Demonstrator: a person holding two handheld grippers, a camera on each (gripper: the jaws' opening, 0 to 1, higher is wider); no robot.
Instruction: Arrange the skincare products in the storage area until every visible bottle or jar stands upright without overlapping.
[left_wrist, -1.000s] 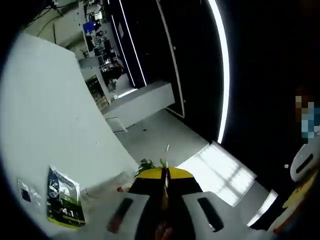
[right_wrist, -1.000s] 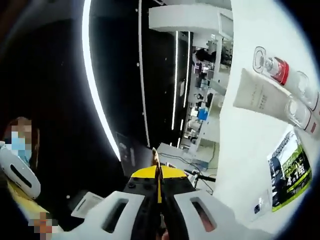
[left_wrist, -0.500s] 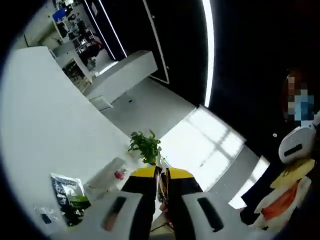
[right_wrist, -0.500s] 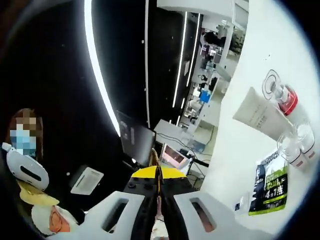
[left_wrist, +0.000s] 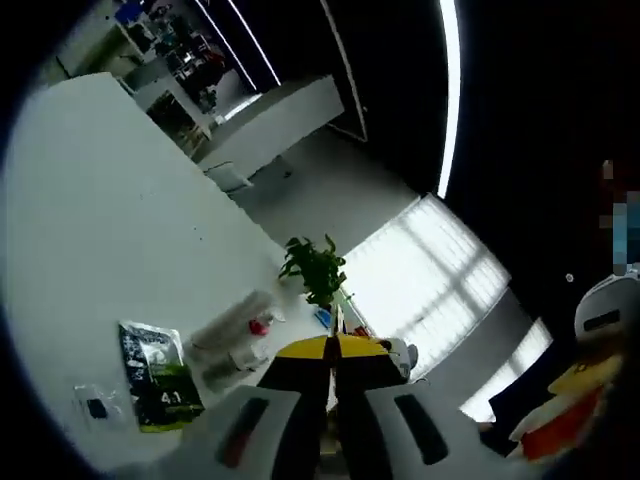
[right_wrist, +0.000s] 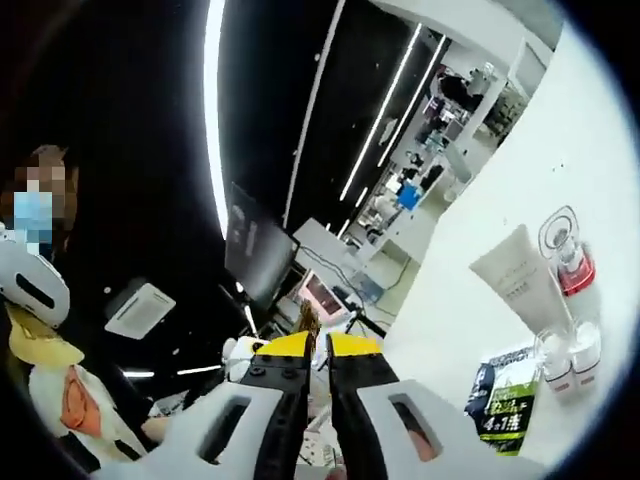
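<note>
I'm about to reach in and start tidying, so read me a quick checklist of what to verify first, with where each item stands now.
1. Left tongs empty: ok, jaws together, nothing between.
2. Right tongs empty: ok, slight gap, nothing held.
3. Tongs opened for a grasp: not ok.
4. Products upright: not ok; the white tube and red-collared clear bottle lie flat on the white table.
5. No overlap: cannot tell; the small clear bottles sit close beside the dark sachet.
6. Products in view: ok.

White tube (right_wrist: 515, 280), clear bottles (right_wrist: 563, 250), lying on white table (right_wrist: 590, 140)
</note>
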